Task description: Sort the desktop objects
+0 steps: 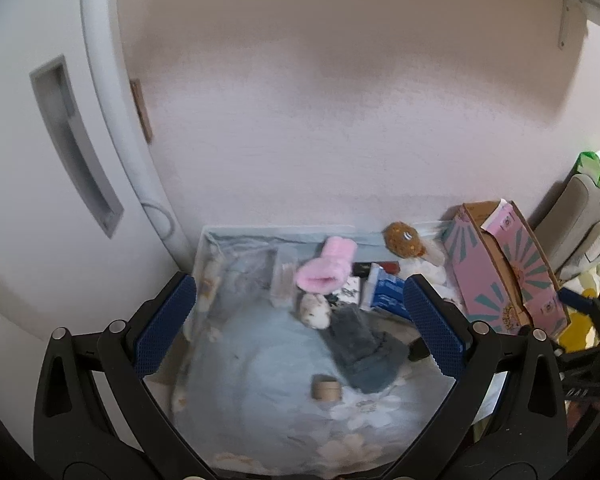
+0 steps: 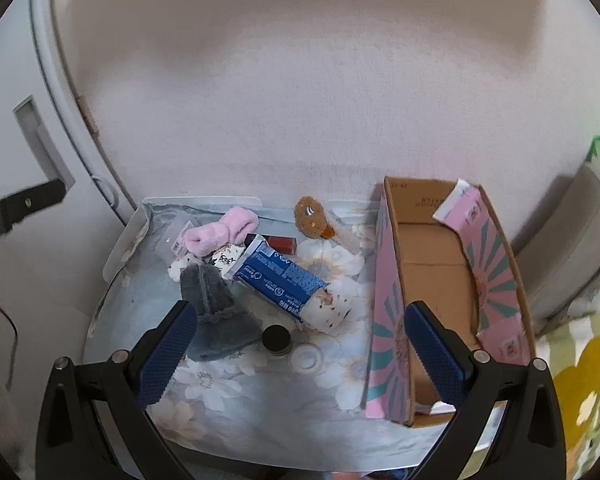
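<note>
A pile of small items lies on a table with a flowered cloth (image 2: 228,400): a grey fuzzy slipper (image 2: 216,320), a pink fluffy headband (image 2: 220,232), a blue packet (image 2: 280,276), a brown plush toy (image 2: 310,212), a black jar (image 2: 276,338) and a clear lid (image 2: 307,357). An open pink cardboard box (image 2: 432,272) stands at the right, empty inside. My right gripper (image 2: 300,352) is open above the jar and lid. My left gripper (image 1: 300,328) is open above the slipper (image 1: 360,344) and headband (image 1: 326,266); a small tan roll (image 1: 326,388) lies near it.
A white wall runs behind the table. A white door with a recessed handle (image 1: 76,148) stands at the left. The pink box (image 1: 504,268) is at the right in the left wrist view. A grey chair (image 2: 572,248) and a yellow-flowered fabric (image 2: 588,380) sit right of the box.
</note>
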Available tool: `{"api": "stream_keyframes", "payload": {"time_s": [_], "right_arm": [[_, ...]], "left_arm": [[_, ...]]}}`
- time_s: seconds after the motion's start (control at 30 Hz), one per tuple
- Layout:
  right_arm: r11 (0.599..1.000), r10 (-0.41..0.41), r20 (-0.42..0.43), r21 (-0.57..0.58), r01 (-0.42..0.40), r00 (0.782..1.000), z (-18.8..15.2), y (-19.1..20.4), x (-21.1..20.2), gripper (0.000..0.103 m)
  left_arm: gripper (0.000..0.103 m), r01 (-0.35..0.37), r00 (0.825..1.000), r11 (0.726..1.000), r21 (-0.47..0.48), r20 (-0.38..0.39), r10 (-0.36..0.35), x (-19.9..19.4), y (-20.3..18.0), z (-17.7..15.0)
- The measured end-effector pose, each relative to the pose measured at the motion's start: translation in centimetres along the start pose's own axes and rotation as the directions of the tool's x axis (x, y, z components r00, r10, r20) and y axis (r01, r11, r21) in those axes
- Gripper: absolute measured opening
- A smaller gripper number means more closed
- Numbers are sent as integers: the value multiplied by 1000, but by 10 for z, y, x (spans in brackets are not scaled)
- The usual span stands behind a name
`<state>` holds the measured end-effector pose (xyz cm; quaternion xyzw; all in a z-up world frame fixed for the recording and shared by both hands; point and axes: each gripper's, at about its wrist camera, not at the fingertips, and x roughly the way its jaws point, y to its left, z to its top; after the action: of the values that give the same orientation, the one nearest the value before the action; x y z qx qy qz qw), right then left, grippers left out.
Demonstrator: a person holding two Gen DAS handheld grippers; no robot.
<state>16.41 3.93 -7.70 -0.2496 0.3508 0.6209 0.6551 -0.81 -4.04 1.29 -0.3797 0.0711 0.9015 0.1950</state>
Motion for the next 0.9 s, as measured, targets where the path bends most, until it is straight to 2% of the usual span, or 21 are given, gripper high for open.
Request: {"api": "stream_keyframes", "payload": {"time_s": [0.3, 0.4, 0.63, 0.7, 0.73, 0.87, 0.9], "right_arm": [[999, -21, 18, -30, 21, 1000, 3, -8, -4, 103], [996, -10, 18, -86, 11, 1000, 8, -7, -1, 103], [986, 23, -19, -165, -26, 1000, 16, -6, 19, 103], [979, 52, -45, -196, -60, 998, 17, -7, 32, 103], [975, 70, -56, -207, -80, 996, 18, -7, 37, 103], [956, 123, -107, -255, -147, 987, 24, -9, 65, 103], [946, 134, -119, -280, -162, 984, 26, -8, 74, 103]], "left_arm": [[103, 14, 1000, 1000, 2, 8, -14, 0, 28, 0], [103, 37, 999, 999, 21, -7, -36, 4, 28, -3], [103, 92, 993, 994, 57, -82, -87, 22, 15, -19], [103, 97, 990, 992, 84, -114, -87, 30, 6, -27], [103, 294, 953, 905, 307, -169, -252, 35, 2, -32], [103, 317, 941, 901, 297, -217, -259, 52, -11, -55], [103, 337, 933, 889, 311, -238, -271, 56, -15, -62]]}}
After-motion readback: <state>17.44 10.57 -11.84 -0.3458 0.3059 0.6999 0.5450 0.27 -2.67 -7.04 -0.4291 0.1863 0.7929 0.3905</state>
